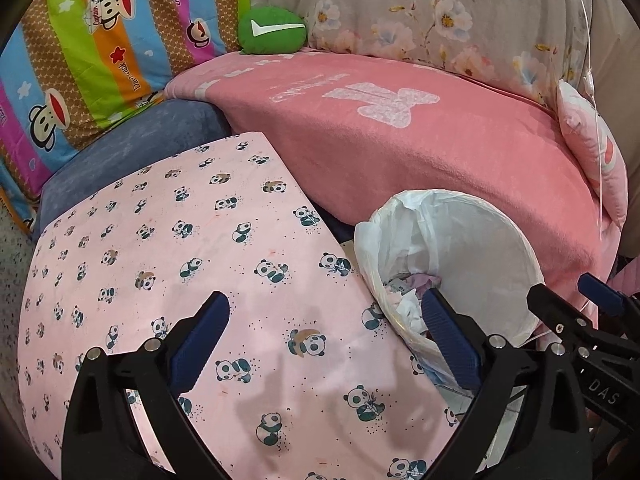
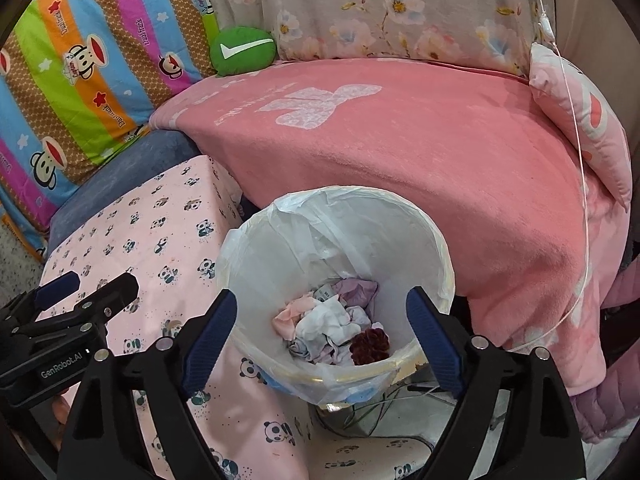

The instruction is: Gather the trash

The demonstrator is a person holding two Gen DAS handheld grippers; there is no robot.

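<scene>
A white bin (image 2: 400, 216) lined with a plastic bag stands between a panda-print covered surface (image 2: 140, 232) and a pink blanket. In it lie crumpled tissues (image 2: 328, 320) and a dark red, cone-like lump (image 2: 370, 346). My right gripper (image 2: 322, 298) hangs over the bin's mouth, open, with nothing between its blue pads. Over the panda cloth (image 1: 200, 260), left of the bin (image 1: 480, 240), my left gripper (image 1: 324, 304) is open and empty too. Each gripper shows in the other's view: the right gripper (image 1: 564, 288) at the right edge, the left gripper (image 2: 98, 282) at the left edge.
A pink blanket (image 1: 440, 160) covers the sofa seat behind the bin. A green cushion (image 1: 272, 30), a striped monkey-print quilt (image 1: 100, 60) and a floral cover (image 1: 440, 12) lie at the back. A thin white cord (image 2: 580, 200) hangs at the right. Cables lie on the floor under the bin.
</scene>
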